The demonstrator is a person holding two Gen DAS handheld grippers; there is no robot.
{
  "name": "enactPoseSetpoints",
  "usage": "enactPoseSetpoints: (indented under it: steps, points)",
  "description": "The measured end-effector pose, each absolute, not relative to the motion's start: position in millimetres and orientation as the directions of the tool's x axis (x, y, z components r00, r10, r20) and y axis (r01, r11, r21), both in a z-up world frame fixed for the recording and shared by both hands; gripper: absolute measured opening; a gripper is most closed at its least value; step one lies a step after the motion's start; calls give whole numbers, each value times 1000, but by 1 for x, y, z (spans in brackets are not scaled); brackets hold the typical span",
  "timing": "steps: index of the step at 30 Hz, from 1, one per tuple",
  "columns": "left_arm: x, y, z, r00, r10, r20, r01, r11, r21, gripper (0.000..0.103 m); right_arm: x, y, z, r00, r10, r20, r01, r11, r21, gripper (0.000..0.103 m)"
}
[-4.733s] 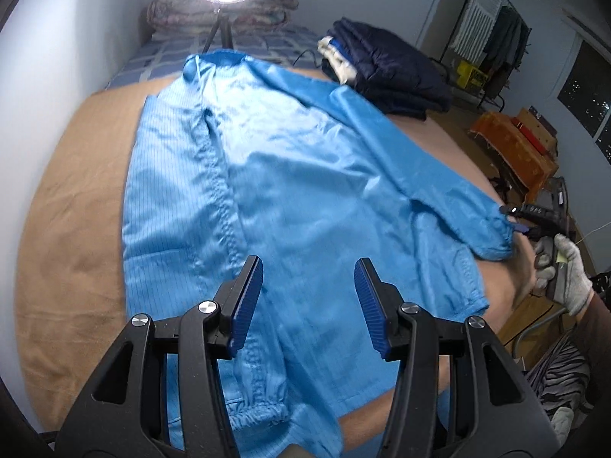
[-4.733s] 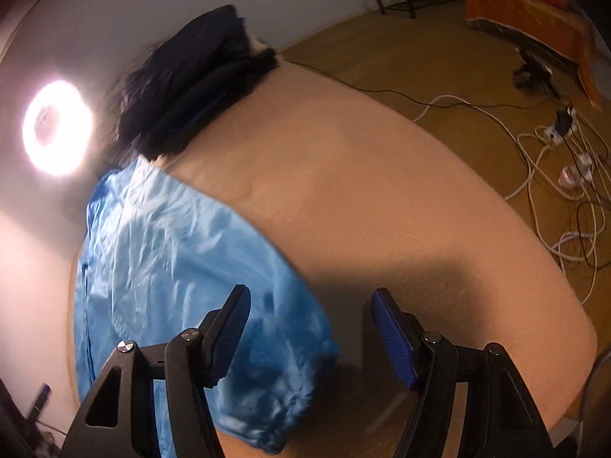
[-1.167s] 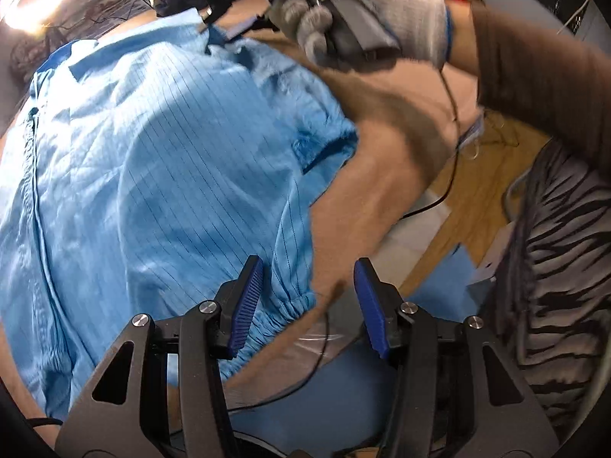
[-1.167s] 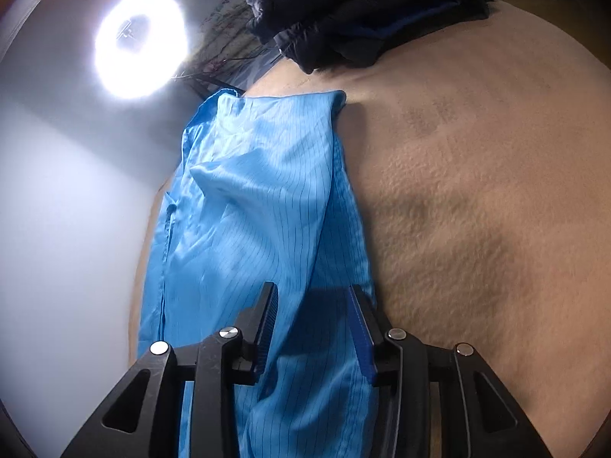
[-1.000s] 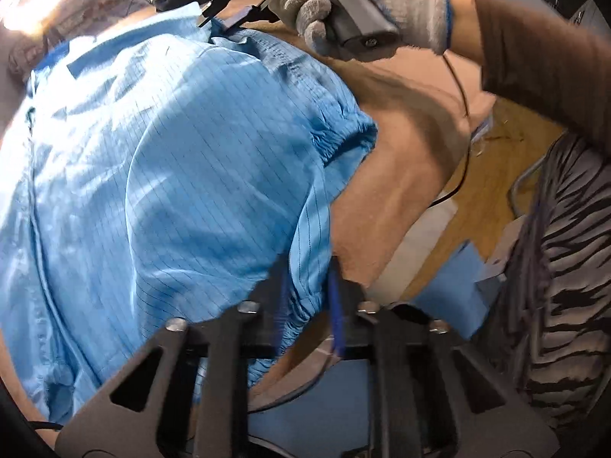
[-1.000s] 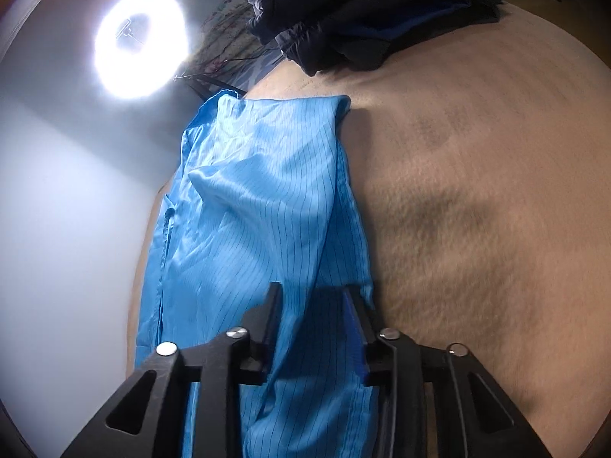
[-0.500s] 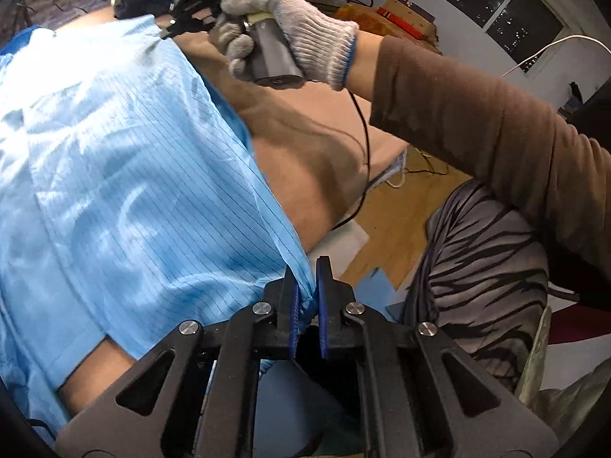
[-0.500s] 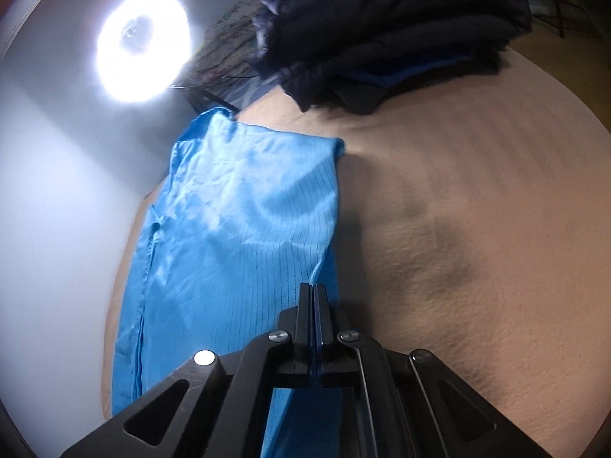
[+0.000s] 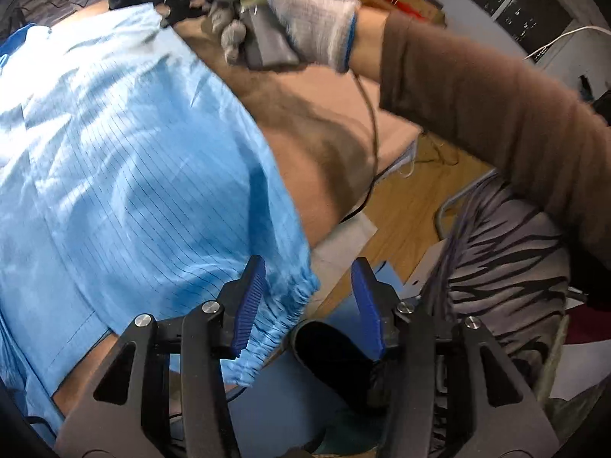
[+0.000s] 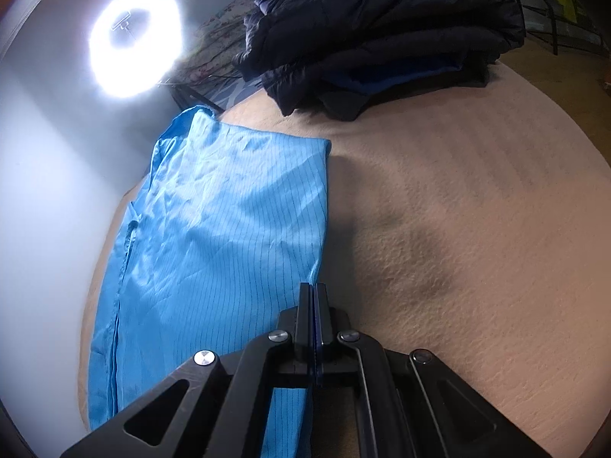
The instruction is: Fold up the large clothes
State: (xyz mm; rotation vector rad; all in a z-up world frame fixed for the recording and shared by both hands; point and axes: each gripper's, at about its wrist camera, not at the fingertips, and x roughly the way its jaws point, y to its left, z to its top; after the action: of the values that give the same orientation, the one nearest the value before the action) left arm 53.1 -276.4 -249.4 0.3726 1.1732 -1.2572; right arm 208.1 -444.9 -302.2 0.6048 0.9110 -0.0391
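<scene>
Left hand-held gripper [image 9: 307, 297]: jaws opening, gathered cuff of blue garment [image 9: 126, 175] between, lower centre.
Right hand-held gripper [image 10: 314, 297]: clamped on garment edge.

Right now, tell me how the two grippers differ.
The left gripper has its jaws apart and opening, with the blue garment's gathered cuff loose between them; the right gripper is shut tight on the garment's edge. The left hangs past the bed's edge above the floor; the right is over the bed. Both have black frames and blue pads.
</scene>
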Motion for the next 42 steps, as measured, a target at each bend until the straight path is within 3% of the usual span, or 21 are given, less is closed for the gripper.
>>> enactPoseSetpoints:
  steps: [4, 10, 14, 19, 23, 24, 26, 30, 37, 39, 40, 41, 42]
  points:
    - [51, -259, -230, -174, -588, -790, 862, 297, -411, 48, 198, -451, -300, 613, 212, -761, 314, 818, 481, 21]
    - [80, -226, -215, -99, -625, -775, 848, 354, -394, 48, 162, -437, -278, 573, 246, -782, 232, 867, 442, 22]
    - [122, -204, -227, 17, -598, -801, 786, 503, -359, 48, 125, -423, -282, 504, 276, -818, 213, 879, 428, 32]
    - [169, -190, -265, 43, -500, -865, 666, 660, -348, 48, 100, -419, -308, 462, 317, -828, 243, 853, 462, 21]
    - [186, -191, -285, -3, -508, -861, 598, 689, -409, 36, 96, -422, -315, 484, 351, -802, 253, 821, 512, 13]
    - [189, -191, -286, -14, -523, -852, 585, 687, -432, 33, 98, -422, -316, 490, 367, -790, 245, 812, 530, 11]
    - [192, -193, -287, -51, -549, -834, 562, 675, -478, 1, 103, -417, -317, 489, 380, -785, 230, 812, 536, 3]
    - [194, -196, -286, -11, -533, -846, 584, 683, -438, 1, 117, -399, -317, 483, 301, -823, 219, 868, 446, 0]
    - [181, -197, -284, 18, -506, -862, 611, 688, -391, 1, 105, -404, -309, 491, 292, -821, 212, 874, 438, 0]
    - [177, -195, -282, 31, -499, -866, 629, 683, -372, 1, 98, -411, -309, 495, 353, -794, 218, 834, 507, 8]
    - [175, -195, -281, 34, -499, -866, 633, 681, -368, 1, 95, -414, -309, 505, 374, -778, 225, 813, 537, 31]
    - [174, -194, -280, 40, -493, -869, 641, 680, -356, 1, 92, -415, -308, 520, 383, -763, 232, 796, 558, 41]
    - [172, -193, -277, 61, -486, -872, 646, 685, -337, 1, 86, -418, -309, 538, 393, -745, 244, 774, 584, 41]
